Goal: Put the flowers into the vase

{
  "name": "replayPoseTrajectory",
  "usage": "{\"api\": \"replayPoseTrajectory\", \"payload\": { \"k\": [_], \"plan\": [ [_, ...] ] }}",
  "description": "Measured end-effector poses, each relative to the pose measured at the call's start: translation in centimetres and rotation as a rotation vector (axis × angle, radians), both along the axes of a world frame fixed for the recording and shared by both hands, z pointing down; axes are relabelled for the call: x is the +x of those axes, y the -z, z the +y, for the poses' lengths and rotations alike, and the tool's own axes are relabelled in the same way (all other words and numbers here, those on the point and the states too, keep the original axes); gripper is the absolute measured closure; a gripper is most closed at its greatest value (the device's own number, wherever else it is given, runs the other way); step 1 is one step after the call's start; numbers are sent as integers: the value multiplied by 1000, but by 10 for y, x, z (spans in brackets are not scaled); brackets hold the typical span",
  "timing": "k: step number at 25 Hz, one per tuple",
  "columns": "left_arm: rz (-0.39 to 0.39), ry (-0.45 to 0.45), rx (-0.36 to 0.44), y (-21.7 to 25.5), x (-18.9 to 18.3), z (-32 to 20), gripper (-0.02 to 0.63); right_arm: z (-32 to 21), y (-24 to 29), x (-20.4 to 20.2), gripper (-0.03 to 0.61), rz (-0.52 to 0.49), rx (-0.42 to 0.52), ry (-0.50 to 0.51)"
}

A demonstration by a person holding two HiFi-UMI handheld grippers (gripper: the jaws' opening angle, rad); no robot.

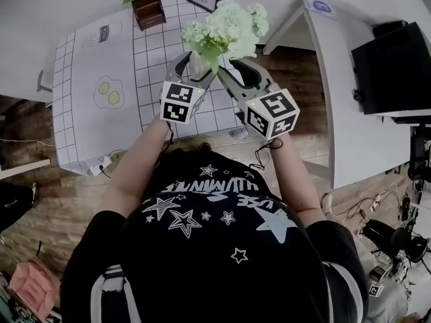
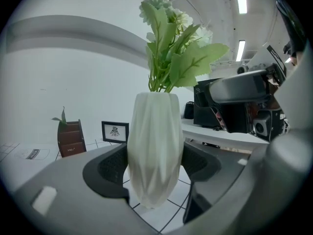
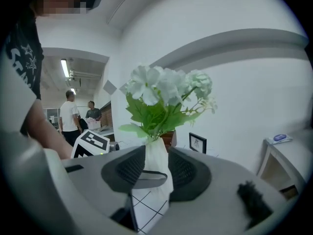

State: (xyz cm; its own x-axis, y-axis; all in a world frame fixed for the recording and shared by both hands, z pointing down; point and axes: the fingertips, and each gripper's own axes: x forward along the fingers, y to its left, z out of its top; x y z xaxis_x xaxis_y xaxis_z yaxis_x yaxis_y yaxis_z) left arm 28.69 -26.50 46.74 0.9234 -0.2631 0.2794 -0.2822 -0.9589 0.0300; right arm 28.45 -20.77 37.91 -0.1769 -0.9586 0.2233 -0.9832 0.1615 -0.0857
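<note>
On the checked surface (image 1: 74, 133), upper centre, the flowers (image 1: 225, 25) stand upright in the vase (image 2: 155, 151). The left gripper (image 2: 154, 168) clamps the vase body from lower left. The right gripper (image 3: 151, 168), jaws apart and empty, sits just beside it at lower right.

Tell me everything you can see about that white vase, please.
The vase is white and matt, perhaps ceramic or plastic, with faceted lengthwise folds. It is narrow at the neck, wider in the middle and tapers toward the base. It stands upright over the checked tablecloth; whether it rests on it I cannot tell. A bunch of pale flowers with green leaves sits in its mouth. The left claw clasps its sides with both dark pads.
</note>
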Motion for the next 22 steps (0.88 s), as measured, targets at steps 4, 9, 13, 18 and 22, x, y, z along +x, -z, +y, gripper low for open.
{"api": "replayPoseTrajectory", "payload": {
  "k": [4,9,13,18,22],
  "plan": [
    [3,4,12,0,0,1,267,5,-5,3,428,-4,-11,-5],
    [5,-3,40,0,1,4,267,8,-7,6,428,-14,-20,-7],
    [-2,4,37,-1,2,2,265,9,-9,12,428,-18,-26,-17],
    [-13,0,47,-1,3,0,265,10,-10,18,428,-29,-32,-33],
    [-21,-7,56,-2,3,0,265,11,-12,20,428,-37,-35,-42]
  ]
}}
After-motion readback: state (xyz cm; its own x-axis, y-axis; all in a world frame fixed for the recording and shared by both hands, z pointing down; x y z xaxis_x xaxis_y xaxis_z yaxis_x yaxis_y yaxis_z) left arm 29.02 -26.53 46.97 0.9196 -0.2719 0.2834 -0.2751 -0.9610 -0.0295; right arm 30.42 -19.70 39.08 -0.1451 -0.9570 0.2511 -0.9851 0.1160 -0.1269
